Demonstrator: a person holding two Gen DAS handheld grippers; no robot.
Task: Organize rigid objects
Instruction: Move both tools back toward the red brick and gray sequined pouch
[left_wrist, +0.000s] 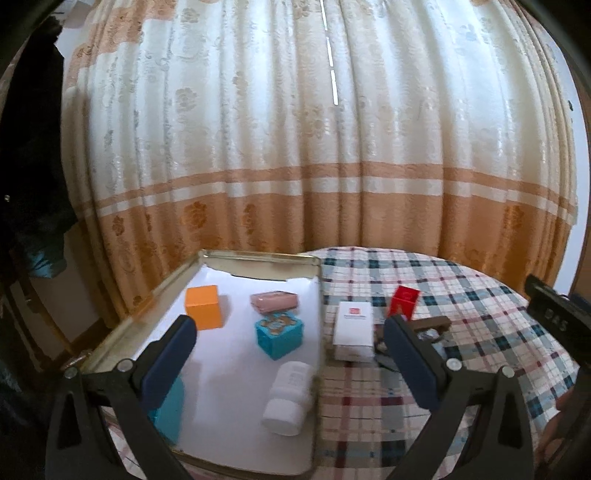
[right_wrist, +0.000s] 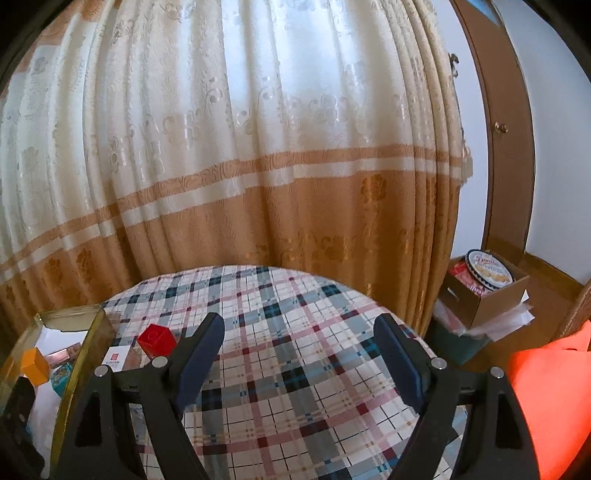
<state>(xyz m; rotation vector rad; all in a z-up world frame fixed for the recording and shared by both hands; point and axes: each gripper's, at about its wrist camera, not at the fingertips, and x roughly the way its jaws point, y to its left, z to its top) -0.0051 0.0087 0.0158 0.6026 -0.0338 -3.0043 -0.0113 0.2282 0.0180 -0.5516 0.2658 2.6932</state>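
Two hand-held grippers hover above a plaid-covered surface (right_wrist: 295, 369), both with fingers spread wide and nothing between them. A metal tray (left_wrist: 258, 256) already holds an orange box (left_wrist: 204, 306), a blue box (left_wrist: 279, 334) and a white bottle (left_wrist: 288, 397). Outside it lie a white box (left_wrist: 352, 330) and a red box (left_wrist: 404, 301) — the pieces seemingly left to sort. From the left gripper (left_wrist: 288, 334) the white box lies at about one o'clock, long axis pointing away. From the right gripper (right_wrist: 299, 334) both sit at ten o'clock — the left looks nearer.

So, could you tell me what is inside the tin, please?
In the tin: orange box, pink case, blue box, white bottle. A teal thing is mostly hidden by the left gripper.
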